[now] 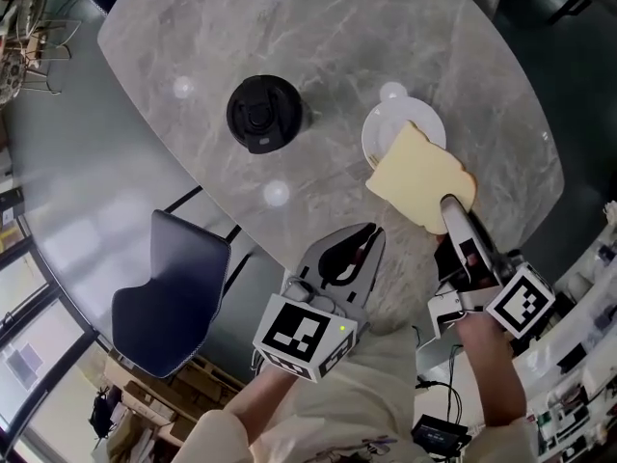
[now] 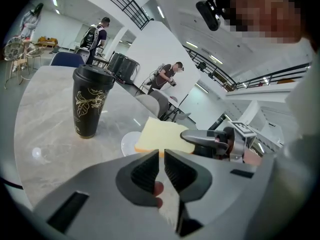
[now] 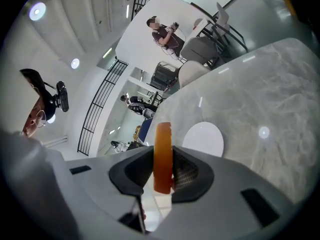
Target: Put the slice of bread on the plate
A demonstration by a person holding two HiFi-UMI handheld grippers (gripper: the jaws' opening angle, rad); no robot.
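The right gripper (image 1: 453,206) is clamped on the bread (image 1: 419,177), its jaws pinching the slice at the 5 o'clock corner in the head view. In the right gripper view the orange-brown crust (image 3: 162,156) stands edge-on between the two pads, pressed from both sides. The bread is held nearly flat, off the table (image 1: 386,37), and its far corner overlaps the 5 o'clock part of the white plate (image 1: 384,123). Whether it touches the plate I cannot tell. In the left gripper view the slice (image 2: 162,136) covers the plate's (image 2: 128,143) right side. The left gripper (image 1: 371,230) sits at 7 o'clock of the bread, near the table's edge and apart from the slice. Its jaws are together, with only a thin slit between the pads and nothing in it. A black lidded cup (image 1: 262,114) stands upright at 9 o'clock of the plate, well apart from it. A dark blue chair (image 1: 174,292) stands off the table at 7 o'clock of the cup.
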